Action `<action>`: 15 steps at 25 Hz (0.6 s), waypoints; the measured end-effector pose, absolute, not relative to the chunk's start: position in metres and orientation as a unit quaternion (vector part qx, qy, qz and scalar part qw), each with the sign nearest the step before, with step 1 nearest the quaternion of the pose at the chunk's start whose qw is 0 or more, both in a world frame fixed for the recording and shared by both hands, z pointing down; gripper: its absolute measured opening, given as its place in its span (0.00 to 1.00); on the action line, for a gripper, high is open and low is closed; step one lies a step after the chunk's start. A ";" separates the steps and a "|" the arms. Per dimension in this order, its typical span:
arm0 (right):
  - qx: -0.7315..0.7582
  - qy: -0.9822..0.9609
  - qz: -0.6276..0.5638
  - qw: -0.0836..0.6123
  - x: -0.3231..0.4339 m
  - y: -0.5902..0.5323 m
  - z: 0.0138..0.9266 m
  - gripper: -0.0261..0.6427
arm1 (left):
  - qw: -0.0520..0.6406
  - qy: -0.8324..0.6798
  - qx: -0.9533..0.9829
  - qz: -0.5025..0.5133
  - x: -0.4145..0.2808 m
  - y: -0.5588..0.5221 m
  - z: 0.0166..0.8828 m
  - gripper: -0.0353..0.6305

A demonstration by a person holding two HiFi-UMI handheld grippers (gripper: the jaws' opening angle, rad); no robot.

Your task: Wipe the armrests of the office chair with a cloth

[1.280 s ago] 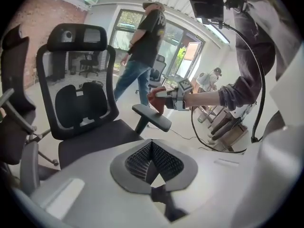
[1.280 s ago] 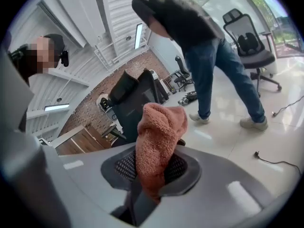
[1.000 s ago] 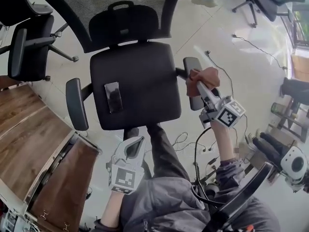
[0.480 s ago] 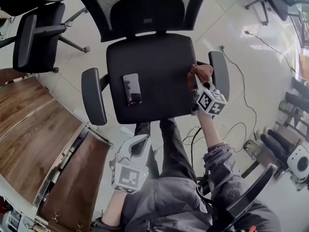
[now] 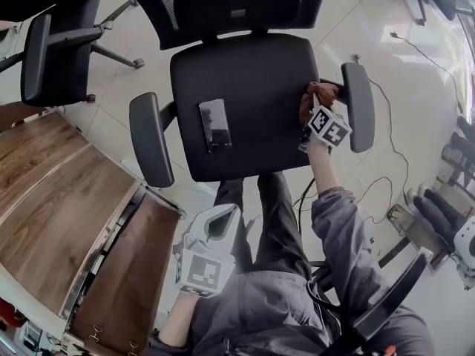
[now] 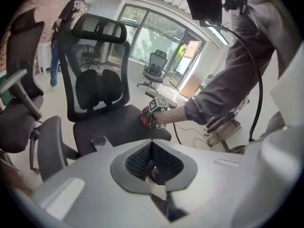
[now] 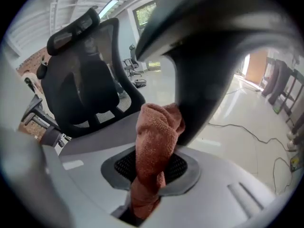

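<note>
A black office chair (image 5: 249, 99) fills the upper half of the head view, with a left armrest (image 5: 151, 138) and a right armrest (image 5: 358, 105). My right gripper (image 5: 315, 106) is shut on a rust-orange cloth (image 7: 156, 148) and holds it against the inner side of the right armrest (image 7: 209, 65). The cloth (image 5: 322, 93) shows between the seat edge and that armrest. My left gripper (image 5: 214, 228) is shut and empty, held low by the person's lap, away from the chair. In the left gripper view the right gripper (image 6: 152, 115) shows at the seat's far edge.
A dark phone (image 5: 215, 124) lies on the seat. A wooden desk (image 5: 56, 206) runs along the left. A second black chair (image 5: 52, 32) stands at the upper left. Cables (image 5: 386, 162) trail over the pale floor on the right. A person (image 6: 66, 27) stands far behind.
The right gripper has moved with the cloth from on top of the right armrest's front to its inner side, nearer the seat. The head view has shifted. The left gripper has barely moved.
</note>
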State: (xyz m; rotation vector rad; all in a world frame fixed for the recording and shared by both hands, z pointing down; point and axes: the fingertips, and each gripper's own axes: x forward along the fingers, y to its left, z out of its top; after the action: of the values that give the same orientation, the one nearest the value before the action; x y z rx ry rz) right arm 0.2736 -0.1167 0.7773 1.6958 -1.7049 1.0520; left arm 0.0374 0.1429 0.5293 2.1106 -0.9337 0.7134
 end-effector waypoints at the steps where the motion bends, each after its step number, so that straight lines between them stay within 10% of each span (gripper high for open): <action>1: 0.625 -0.625 0.392 0.255 0.276 -0.118 0.784 0.18 | 0.356 -0.362 0.816 0.277 0.036 0.143 0.530 0.07; 15: 0.629 -0.667 0.359 0.174 0.254 -0.125 0.690 0.18 | 0.352 -0.358 0.821 0.273 0.042 0.136 0.522 0.07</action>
State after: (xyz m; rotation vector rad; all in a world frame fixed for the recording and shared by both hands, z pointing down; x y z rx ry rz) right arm 0.2542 -0.1249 0.6904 1.7839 -1.8917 1.0192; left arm 0.0423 0.1357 0.5224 2.1238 -0.9277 0.7068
